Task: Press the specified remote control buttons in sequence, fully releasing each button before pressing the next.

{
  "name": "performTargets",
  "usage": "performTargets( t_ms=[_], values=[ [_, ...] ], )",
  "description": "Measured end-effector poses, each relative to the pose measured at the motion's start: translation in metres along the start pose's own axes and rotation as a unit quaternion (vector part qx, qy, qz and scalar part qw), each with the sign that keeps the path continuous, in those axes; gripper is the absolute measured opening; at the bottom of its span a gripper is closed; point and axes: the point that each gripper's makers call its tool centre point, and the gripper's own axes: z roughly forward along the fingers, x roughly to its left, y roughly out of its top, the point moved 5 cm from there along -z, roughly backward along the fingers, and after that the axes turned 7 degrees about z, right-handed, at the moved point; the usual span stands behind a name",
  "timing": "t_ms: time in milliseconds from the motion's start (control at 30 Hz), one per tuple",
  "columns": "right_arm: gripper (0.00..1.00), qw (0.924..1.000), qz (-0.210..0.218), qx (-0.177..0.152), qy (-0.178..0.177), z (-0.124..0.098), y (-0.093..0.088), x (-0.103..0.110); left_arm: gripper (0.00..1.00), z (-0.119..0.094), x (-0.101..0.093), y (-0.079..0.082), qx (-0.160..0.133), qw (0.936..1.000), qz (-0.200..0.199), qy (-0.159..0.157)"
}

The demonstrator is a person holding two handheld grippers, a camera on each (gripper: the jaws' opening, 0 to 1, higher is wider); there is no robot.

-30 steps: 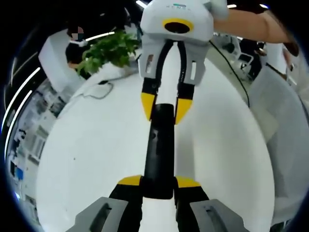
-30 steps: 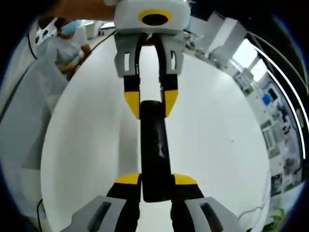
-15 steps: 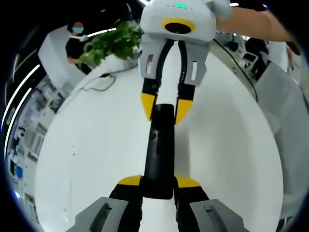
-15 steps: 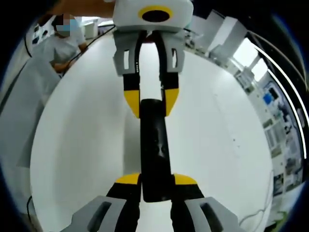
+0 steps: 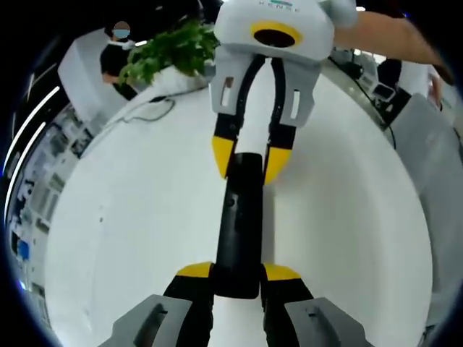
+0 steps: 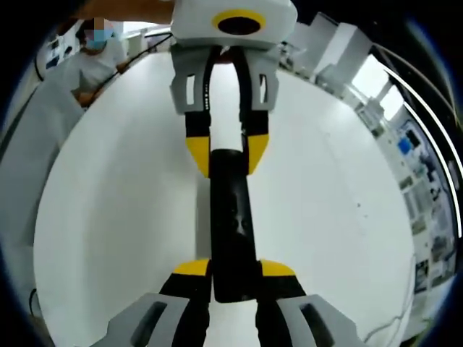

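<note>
the black remote control (image 5: 238, 228) is hanging lengthwise between the two grippers, above the white counter (image 5: 130, 231). in the left gripper view, the left gripper (image 5: 236, 273) is clamping the near end of the remote between its yellow-tipped jaws, while the right gripper (image 5: 250, 156) is reaching in from the top and pinching the far end in the same way. the right gripper view is showing the mirror of this: the right gripper (image 6: 234, 270) is closing on the near end of the remote control (image 6: 231, 224) and the left gripper (image 6: 226, 152) is gripping the far end, over the counter (image 6: 116, 217). a leafy green plant (image 5: 170, 54) is standing at the far edge of the counter, with a thin cable (image 5: 148, 114) lying beside it. a person in pale clothes (image 6: 76, 69) is standing beyond the counter.
</note>
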Motion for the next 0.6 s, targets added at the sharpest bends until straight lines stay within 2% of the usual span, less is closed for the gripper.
performTargets(
  t_ms=[600],
  values=[
    [0.2, 1.0, 0.001, 0.001, 0.001, 0.014, -0.003, -0.005, 0.23, 0.012, 0.006, -0.008, 0.02, 0.9998, 0.004, -0.005]
  ],
)
